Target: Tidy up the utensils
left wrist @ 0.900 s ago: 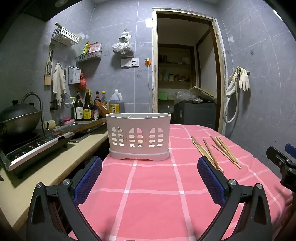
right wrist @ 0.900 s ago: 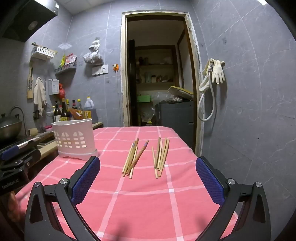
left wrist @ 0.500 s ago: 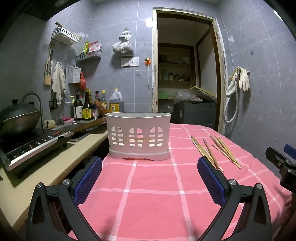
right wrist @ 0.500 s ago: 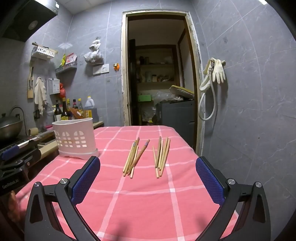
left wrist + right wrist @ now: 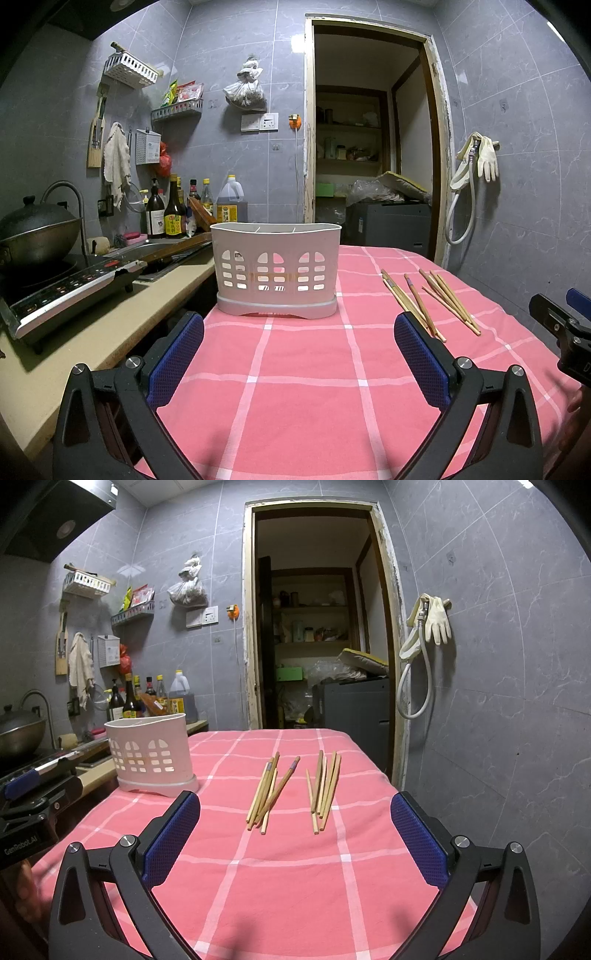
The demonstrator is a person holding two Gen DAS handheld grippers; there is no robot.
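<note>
You are working over a table (image 5: 295,886) that is wearing a pink checked cloth, with a kitchen counter (image 5: 92,332) running along its left side. The white holder (image 5: 277,273) is standing upright near the table's far left part, directly ahead of your left gripper (image 5: 295,362) and apparently empty. Two loose bundles of chopsticks are lying flat on the cloth right of the holder: the left bundle (image 5: 271,794) and the right bundle (image 5: 324,790).

Both grippers are hovering low over the near edge, jaws spread wide, gripping nothing.

Key relation: the chopsticks are lying straight ahead of your right gripper (image 5: 295,838), between the lines of its two fingers, well apart from them. Their long axes are running away from you, nearly along your line of approach, the left bundle leaning slightly rightward. Judgement: your right gripper is the nearer one; the jaws are already spanning across the sticks, so you are probably needing only to advance and dip.
</note>
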